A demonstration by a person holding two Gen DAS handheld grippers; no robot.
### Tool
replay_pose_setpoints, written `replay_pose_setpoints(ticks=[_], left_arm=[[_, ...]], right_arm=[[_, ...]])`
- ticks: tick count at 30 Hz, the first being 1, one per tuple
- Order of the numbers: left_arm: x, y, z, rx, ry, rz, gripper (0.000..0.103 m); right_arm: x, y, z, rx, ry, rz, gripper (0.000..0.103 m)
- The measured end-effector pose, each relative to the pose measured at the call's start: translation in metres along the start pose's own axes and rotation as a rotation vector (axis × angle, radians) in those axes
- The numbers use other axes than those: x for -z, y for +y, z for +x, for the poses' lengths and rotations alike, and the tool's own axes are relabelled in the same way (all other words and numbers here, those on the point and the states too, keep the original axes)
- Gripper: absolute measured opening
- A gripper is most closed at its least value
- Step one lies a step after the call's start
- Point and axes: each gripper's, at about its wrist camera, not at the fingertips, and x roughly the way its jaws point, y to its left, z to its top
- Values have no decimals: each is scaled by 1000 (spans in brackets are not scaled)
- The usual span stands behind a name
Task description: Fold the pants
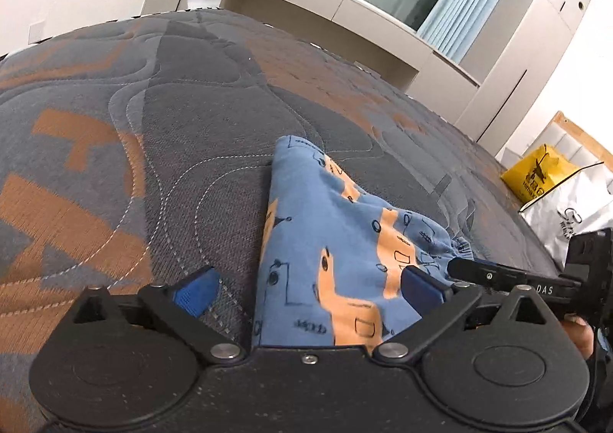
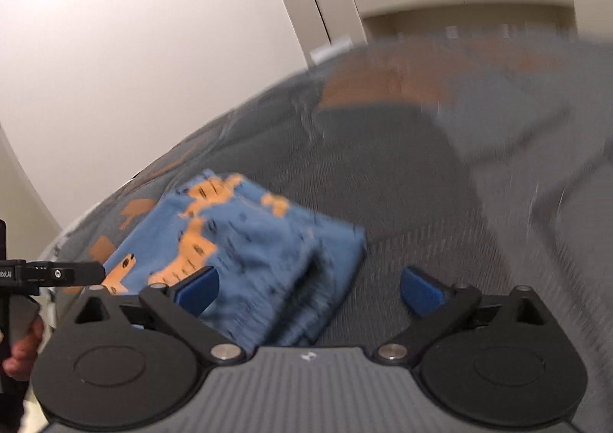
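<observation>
Right under your lens, the left gripper [image 1: 308,289] stands spread wide, nothing pinched, its blue pads [image 1: 195,293] either side of the near edge of the pants [image 1: 329,241]. Those pants lie in a folded blue-and-orange bundle on the grey quilted mattress [image 1: 153,107], close to its near edge. Your right gripper [image 2: 308,289] is spread wide too, empty, with the bundle's right corner between its fingers and one pad over the cloth.

Judging by the compact shape, you're at or just past the last fold, both tools let go. Next you'd either pinch the near edge for one more fold or simply pull both grippers clear; check first whether the bundle is tidy enough.

Hard to say: the right wrist view is smeared with blur, so the layers on that side don't read. The gathered waistband end [image 1: 459,247] is partly behind your right tool's finger, and the bundle's nearest edge is hidden under both gripper bodies.
</observation>
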Motion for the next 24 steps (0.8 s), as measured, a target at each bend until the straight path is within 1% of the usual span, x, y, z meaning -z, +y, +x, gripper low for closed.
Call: replay_pose_setpoints(ticks=[2, 3, 4, 5, 6, 9, 13, 17, 20, 21, 24], left_arm=[[-2, 1, 2, -8, 3, -15, 101], [-2, 3, 3, -9, 5, -27, 98], [-2, 4, 4, -10, 11, -38, 94], [-1, 6, 5, -10, 16, -46, 93], [-1, 7, 5, -12, 19, -51, 91], [-1, 6, 3, -19, 17, -45, 91], [-2, 3, 3, -25, 15, -28, 91], [-2, 0, 2, -37, 12, -28, 90], [-2, 0, 2, -44, 10, -33, 87], [-2, 1, 2, -44, 9, -36, 85], [-1, 1, 2, -45, 9, -43, 79]], right_arm=[[-1, -3, 1, -35, -20, 16, 103], [-2, -4, 0, -60, -22, 31, 103], [-4, -7, 2, -123, -22, 69, 102], [-6, -11, 5, -180, -13, 108, 102], [-6, -16, 9, -219, -8, 147, 103], [-6, -18, 13, -219, -30, 165, 103], [-2, -21, 9, -209, -61, 180, 96], [0, -24, 7, -179, -81, 199, 83], [2, -30, 3, -167, -93, 220, 73], [3, -31, 3, -160, -95, 226, 67], [3, -35, 2, -143, -99, 241, 59]])
